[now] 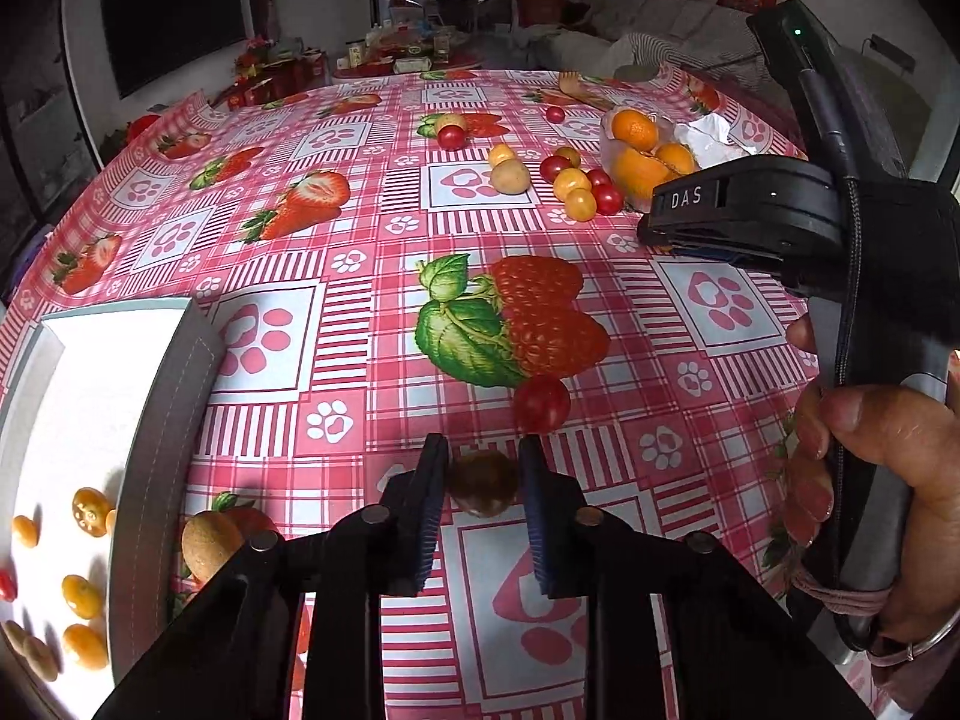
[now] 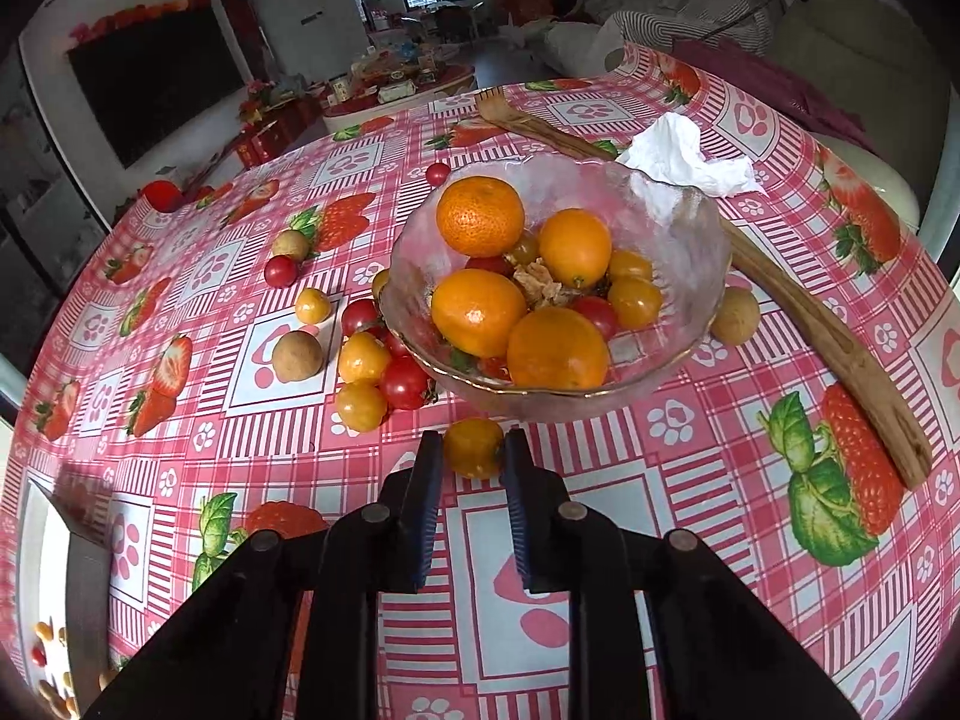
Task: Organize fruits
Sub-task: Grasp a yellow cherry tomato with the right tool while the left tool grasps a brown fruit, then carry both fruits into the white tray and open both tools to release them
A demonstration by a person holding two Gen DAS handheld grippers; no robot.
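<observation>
Pink strawberry tablecloth (image 1: 360, 252) | left claw (image 1: 483, 468) clamps round brown longan (image 1: 483, 483) | right claw (image 2: 473, 450) clamps round yellow tomato (image 2: 473, 447)

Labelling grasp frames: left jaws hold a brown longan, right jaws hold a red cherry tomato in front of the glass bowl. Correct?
One error: the right gripper holds a small yellow-orange cherry tomato, not a red one, as the right wrist view shows. The rest stands: it sits just before the clear glass bowl, and the left gripper holds a round brown longan.
</observation>
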